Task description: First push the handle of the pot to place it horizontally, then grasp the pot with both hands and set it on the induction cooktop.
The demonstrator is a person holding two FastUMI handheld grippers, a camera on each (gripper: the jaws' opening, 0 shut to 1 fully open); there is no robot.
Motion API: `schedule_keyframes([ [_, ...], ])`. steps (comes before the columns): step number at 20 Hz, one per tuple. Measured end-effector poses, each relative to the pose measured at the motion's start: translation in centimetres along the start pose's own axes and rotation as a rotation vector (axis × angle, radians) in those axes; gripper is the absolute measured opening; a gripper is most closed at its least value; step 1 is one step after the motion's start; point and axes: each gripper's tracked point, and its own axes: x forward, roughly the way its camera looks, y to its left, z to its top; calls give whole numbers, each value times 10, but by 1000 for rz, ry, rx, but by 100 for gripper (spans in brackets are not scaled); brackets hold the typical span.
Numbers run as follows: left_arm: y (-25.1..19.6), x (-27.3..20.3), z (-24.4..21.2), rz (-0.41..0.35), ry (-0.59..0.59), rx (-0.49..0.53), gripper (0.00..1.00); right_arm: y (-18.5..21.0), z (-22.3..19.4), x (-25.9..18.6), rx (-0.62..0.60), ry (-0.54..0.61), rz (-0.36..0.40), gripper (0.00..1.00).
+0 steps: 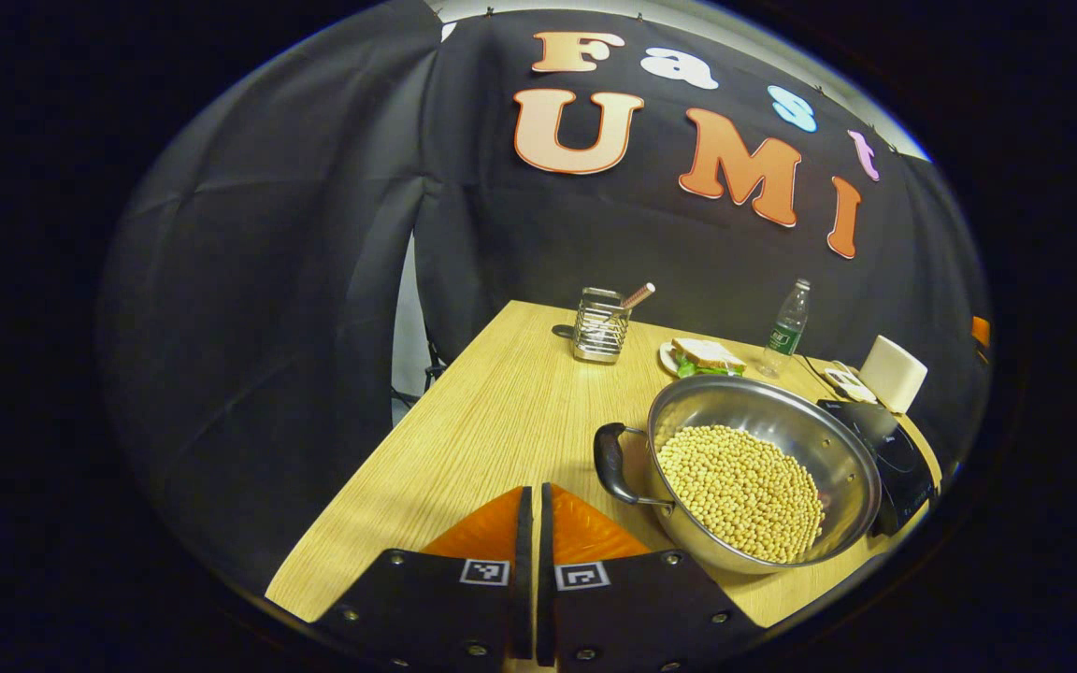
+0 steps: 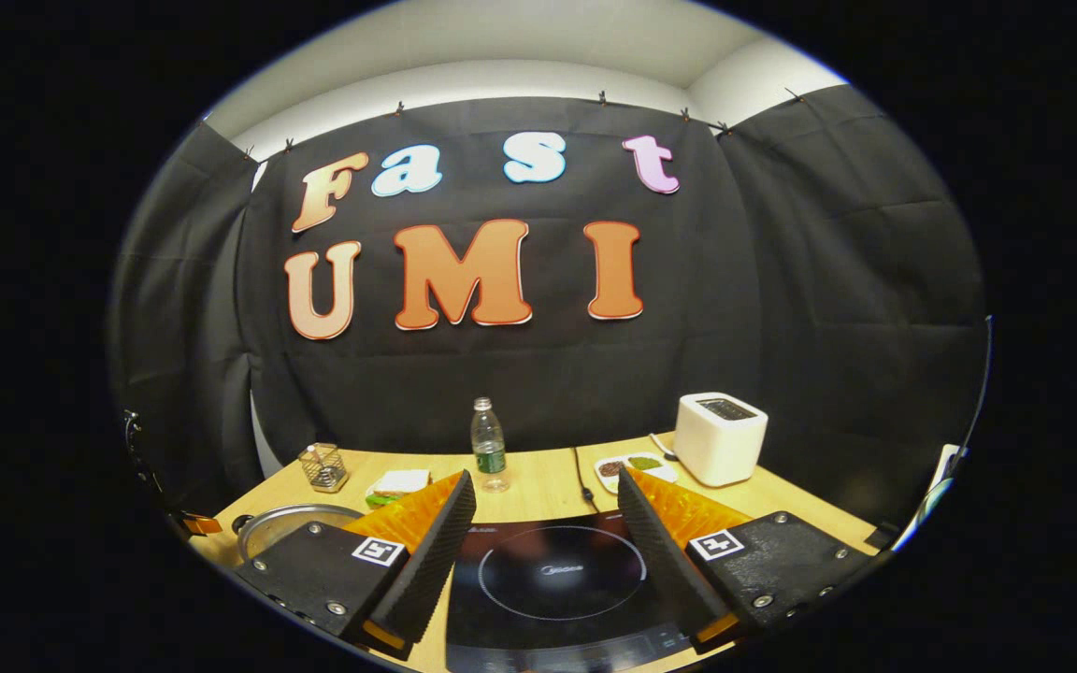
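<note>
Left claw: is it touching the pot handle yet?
Apart. The left gripper view shows bare table between the shut left claw and the pot handle.

Even, fairly bright light from overhead; soft glare on the steel pot (image 1: 763, 421) rim. Both views are sharp, bowing strongly toward edges away from the table (image 1: 501, 421).

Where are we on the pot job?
Done: nothing visible. The pot of beans sits on the table beside the induction cooktop, not on it. In hand: nothing; left gripper shut short of the handle, right gripper open above the cooktop. Left: push, lift, place.
</note>
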Motion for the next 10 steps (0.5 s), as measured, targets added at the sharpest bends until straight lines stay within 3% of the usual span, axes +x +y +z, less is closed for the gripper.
schedule_keyframes([
  [5, -5, 0, 17, -3, -48, -7, 7, 50, -42, 12, -1, 76, 61, 95],
  [6, -7, -2, 19, -5, -58, -6, 13, 61, -52, 15, -3, 93, 70, 95],
  [8, -11, 2, 24, -8, -71, -1, 39, 79, -73, 20, -3, 132, 90, 95],
  [9, -16, 5, 26, -24, -77, -1, 25, 88, -84, 22, -3, 157, 94, 95],
  [10, -22, 7, 25, -41, -81, 2, 44, 96, -94, 27, -3, 177, 102, 96],
])
